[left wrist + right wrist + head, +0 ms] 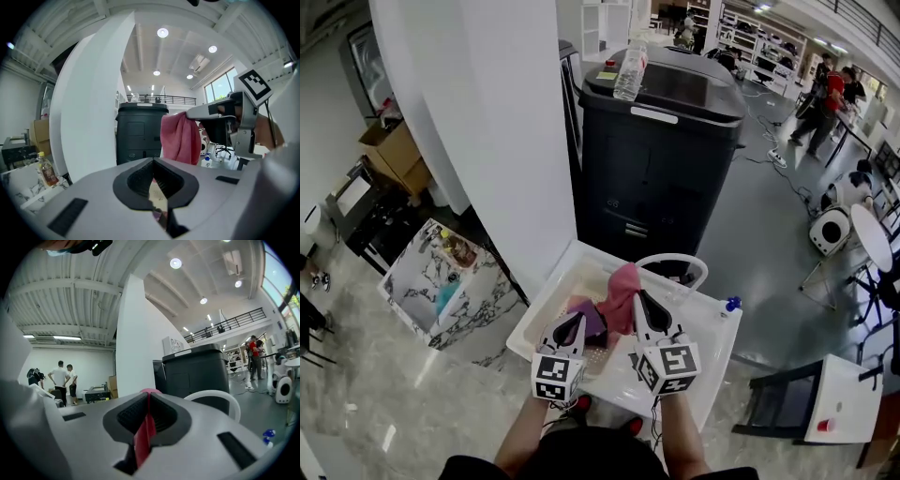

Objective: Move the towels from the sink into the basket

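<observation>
**Fingers closed on cloth on both sides**

Fingers [129,416] of the right gripper [640,300] are pressed together on a fold of the pink towel [622,292]. In the right gripper view it shows as a red strip pinched in the narrow slot. Seen from the left gripper view, the towel hangs free from the right gripper's tip, its lower edge loose in the air.

The left gripper [577,321] has its fingers drawn in just as tightly. A thin strip of cloth sits between them, pale at the top and purple lower down. In the head view the purple towel [592,319] lies right at its tip, touching the pink one.

Both grippers are side by side above the white sink [534,328], just inside its near rim. A white arch [675,264] rises at the sink's far edge.

Directly behind stands a black machine [661,159] with a water bottle [630,66] on its lid. The corner of a white pillar [478,122] comes close to the sink's far left edge, and a marble-patterned box [427,286] sits at the pillar's foot. To the right of the sink, grey floor [769,244] lies open.
</observation>
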`<action>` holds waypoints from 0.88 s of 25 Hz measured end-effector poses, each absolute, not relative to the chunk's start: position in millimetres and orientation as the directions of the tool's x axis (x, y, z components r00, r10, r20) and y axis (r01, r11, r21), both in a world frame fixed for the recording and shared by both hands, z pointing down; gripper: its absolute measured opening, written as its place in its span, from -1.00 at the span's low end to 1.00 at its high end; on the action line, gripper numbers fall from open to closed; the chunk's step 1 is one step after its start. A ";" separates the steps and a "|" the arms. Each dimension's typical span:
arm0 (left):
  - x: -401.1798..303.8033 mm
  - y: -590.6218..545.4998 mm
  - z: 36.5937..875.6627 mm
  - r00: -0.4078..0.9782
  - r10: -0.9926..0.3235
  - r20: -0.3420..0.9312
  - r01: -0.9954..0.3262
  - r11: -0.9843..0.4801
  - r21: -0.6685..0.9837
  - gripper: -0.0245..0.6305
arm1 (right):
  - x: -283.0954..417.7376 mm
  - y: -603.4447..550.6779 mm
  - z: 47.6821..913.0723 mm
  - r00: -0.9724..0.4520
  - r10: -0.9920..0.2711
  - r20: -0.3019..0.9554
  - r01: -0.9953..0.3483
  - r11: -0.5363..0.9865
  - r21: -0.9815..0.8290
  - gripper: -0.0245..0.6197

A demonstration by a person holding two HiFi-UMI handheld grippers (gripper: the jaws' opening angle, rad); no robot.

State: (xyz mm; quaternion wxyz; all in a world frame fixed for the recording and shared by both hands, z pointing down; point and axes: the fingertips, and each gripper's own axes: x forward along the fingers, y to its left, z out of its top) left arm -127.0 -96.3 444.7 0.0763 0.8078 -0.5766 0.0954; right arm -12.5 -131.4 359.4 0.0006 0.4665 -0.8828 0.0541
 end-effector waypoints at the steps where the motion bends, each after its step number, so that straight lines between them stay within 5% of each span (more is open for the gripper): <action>1: -131.4 -95.5 445.1 0.308 -0.920 0.242 -0.949 -0.315 0.013 -0.92 | -18.1 -132.2 362.8 -0.574 -0.817 0.057 -0.818 0.567 -0.099 -0.80; 22: -177.6 -82.6 494.5 0.271 -0.902 0.337 -0.962 -0.262 0.074 -0.92 | -77.7 -131.6 477.2 -0.617 -0.730 0.293 -0.785 0.598 -0.163 -0.80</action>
